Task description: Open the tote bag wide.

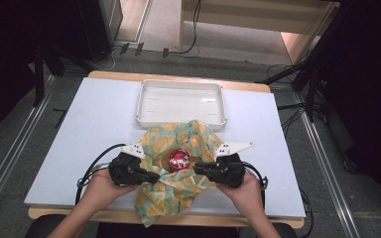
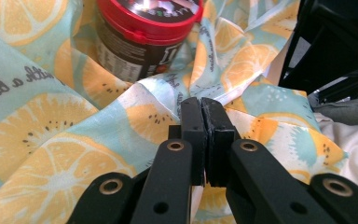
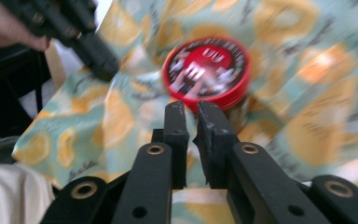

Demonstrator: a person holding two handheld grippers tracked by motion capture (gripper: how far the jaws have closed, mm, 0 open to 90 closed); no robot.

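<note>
A: High view: the left gripper [image 1: 155,176] is clenched on a fold of the cloth [image 1: 178,198] near the table's [image 1: 79,129] front edge; the right gripper [image 1: 197,169] is slightly released, pinching nothing.

B: Between them stands the red-lidded jar [image 1: 179,158] on the cloth. Beyond, the white tray [image 1: 181,87] sits at the far edge; both side edges have free room.

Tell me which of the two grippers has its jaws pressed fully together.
The left gripper: its pads meet over the orange-print cloth. The right gripper shows a narrow gap.
</note>
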